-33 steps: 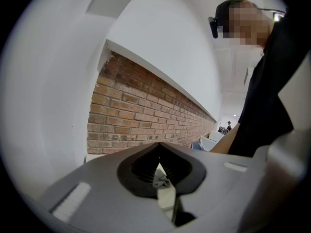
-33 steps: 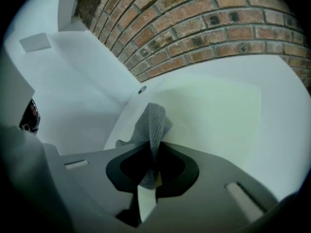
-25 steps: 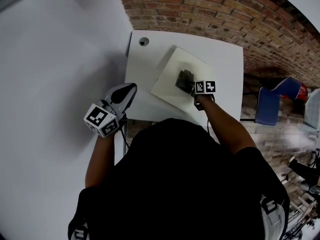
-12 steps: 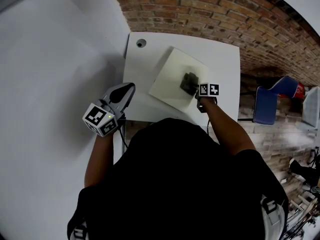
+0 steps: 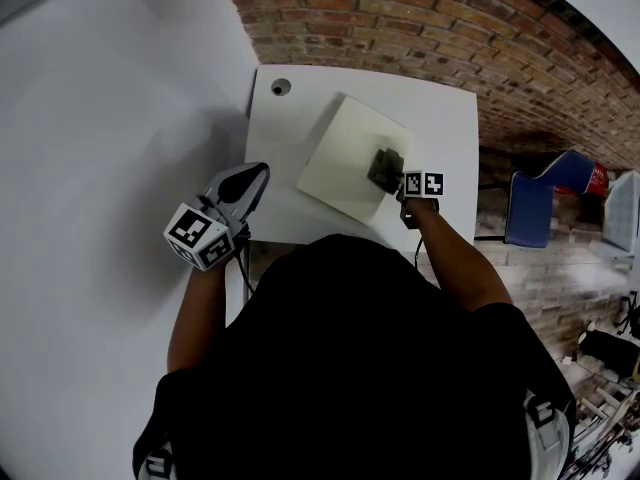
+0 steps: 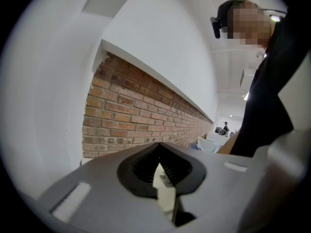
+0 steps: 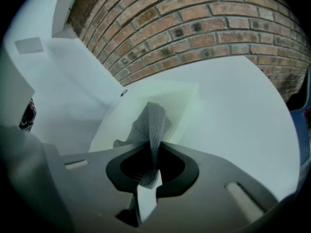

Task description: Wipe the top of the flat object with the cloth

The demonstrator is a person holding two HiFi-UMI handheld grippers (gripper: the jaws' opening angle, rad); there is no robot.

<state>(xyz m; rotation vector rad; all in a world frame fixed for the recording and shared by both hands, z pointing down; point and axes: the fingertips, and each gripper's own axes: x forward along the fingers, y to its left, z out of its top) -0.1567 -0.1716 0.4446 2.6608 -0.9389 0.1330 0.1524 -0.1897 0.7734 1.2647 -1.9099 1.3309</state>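
Head view: cloth point(image 5: 386, 169) at board point(image 5: 338, 158) edge

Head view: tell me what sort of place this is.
Likely an indoor workroom or office: a bare brick wall, a small white table against it where the right gripper holds a cloth, and a blue chair beside.

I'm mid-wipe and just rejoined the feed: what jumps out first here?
The dark mesh cloth, pinched in the right tongs, lies on the right part of the pale flat panel on the white table. The left tongs, shut and empty, hang beside the table's near left corner. A brick wall backs the table.
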